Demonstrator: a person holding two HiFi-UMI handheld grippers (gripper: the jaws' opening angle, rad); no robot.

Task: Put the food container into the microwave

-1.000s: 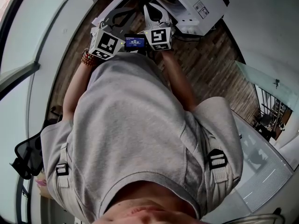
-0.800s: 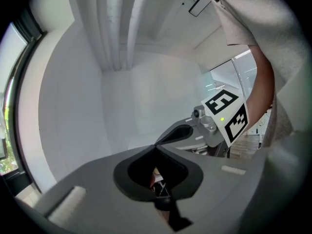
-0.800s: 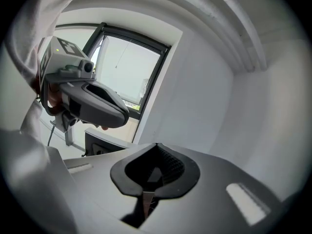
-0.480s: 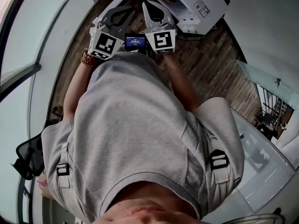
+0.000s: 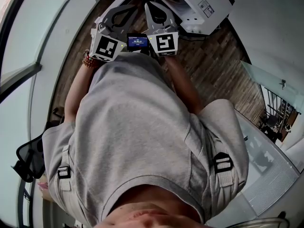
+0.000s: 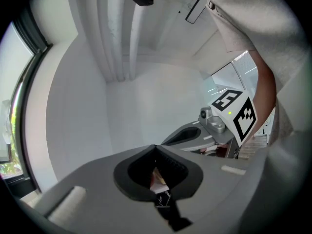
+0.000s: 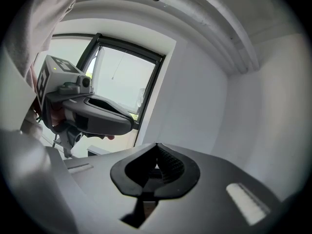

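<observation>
While the task has not visibly begun, we hold both tools up in front of the chest, over the wooden floor [image 5: 209,65] and not over any tabletop. At the left, the left tongs [image 6: 155,149] are pressed together at the tips with nothing clamped between them, and their camera looks up at white wall and ceiling. Between the two marker cubes sits a small screen [image 5: 137,42] with a blue display. We cannot read it. To its right, the right tongs [image 7: 156,145] are also closed tip to tip and empty, facing a window [image 7: 122,77] and pale wall. Farther off and to the right lies a white appliance [image 5: 199,4] with a label. It may be the microwave, though we cannot tell from this angle.

The food container shows in none of the views, so we cannot say where it is. We judge this to be the preparatory step, ahead of any reach. The next move calls for us to lower the tools, find the container, spread one pair of tongs wide enough to take its rim or wall, and get the oven door open with the other.

Against the frame a second ago, both tongs reach slightly farther toward the white appliance, and the right marker cube has turned to face the head camera more squarely. The screen is between them as before.
</observation>
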